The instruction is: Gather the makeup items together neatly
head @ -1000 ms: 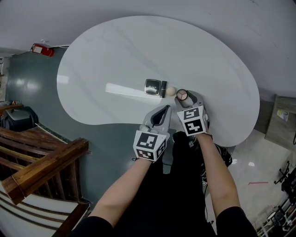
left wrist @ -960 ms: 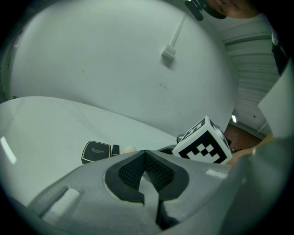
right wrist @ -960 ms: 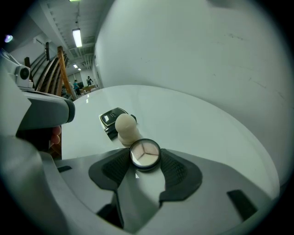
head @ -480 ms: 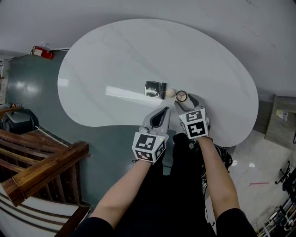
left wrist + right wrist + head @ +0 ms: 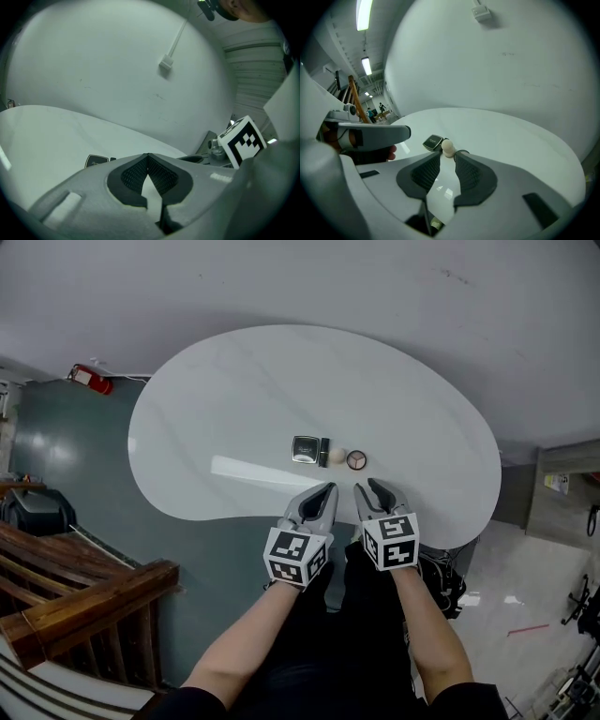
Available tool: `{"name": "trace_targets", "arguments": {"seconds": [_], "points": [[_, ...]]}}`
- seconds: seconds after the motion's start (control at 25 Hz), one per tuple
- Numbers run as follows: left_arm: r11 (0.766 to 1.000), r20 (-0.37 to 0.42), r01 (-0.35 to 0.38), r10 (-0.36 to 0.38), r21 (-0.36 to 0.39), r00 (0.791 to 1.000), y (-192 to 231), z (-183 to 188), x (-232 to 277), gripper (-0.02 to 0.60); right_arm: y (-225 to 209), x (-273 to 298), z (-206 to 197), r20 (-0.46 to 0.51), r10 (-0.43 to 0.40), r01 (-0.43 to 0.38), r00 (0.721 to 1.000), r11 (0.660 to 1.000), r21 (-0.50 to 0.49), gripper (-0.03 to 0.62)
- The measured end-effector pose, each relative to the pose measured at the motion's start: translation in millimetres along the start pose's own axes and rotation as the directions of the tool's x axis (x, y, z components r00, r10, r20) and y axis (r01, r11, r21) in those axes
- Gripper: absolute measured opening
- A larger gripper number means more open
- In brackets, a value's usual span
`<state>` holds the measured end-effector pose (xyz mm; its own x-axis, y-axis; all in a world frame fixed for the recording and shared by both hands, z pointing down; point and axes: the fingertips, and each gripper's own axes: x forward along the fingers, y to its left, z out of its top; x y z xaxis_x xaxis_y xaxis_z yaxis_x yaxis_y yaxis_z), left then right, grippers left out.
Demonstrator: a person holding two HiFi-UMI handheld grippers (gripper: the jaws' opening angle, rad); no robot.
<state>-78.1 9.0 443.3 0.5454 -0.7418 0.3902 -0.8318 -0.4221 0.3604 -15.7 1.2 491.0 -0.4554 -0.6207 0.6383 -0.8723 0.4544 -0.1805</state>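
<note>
White table (image 5: 206, 409) is carrying the makeup row near its front edge: square compact (image 5: 305, 449), lipstick tube (image 5: 323, 452), beige sponge (image 5: 337, 456), round compact (image 5: 356, 460). Left gripper (image 5: 328, 487) is hovering clenched, empty. Right gripper (image 5: 367, 486) jaws have just been closing and are standing apart, holding nothing.

R gripper (image 5: 367, 486) pulled back from the round compact (image 5: 356, 460), which had sat btwn its jaws. Jaws narrowed partway, nothing btwn them. L gripper (image 5: 327, 487) also drew a bit further from the compact.
</note>
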Motion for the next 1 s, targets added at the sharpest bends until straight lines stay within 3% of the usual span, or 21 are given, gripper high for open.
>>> {"name": "trace_targets", "arguments": {"seconds": [0.32,0.76,1.0], "points": [[0.998,0.008,0.069,-0.069,-0.014,0.998,-18.8,28.5,-30.3,0.008,28.3,-45.3,38.9,0.116,-0.033,0.031,0.993,0.999,0.02,0.031],[0.992,0.041,0.117,-0.119,0.045,0.992,-53.5,51.4,-82.4,0.008,63.7,-115.3,69.3,0.257,-0.054,0.039,0.965,0.997,0.06,0.015],[0.986,0.073,0.155,-0.16,0.068,0.984,-88.4,82.0,-102.4,0.008,70.9,-152.1,93.0,0.316,-0.035,0.027,0.948,0.999,0.03,0.014]]}}
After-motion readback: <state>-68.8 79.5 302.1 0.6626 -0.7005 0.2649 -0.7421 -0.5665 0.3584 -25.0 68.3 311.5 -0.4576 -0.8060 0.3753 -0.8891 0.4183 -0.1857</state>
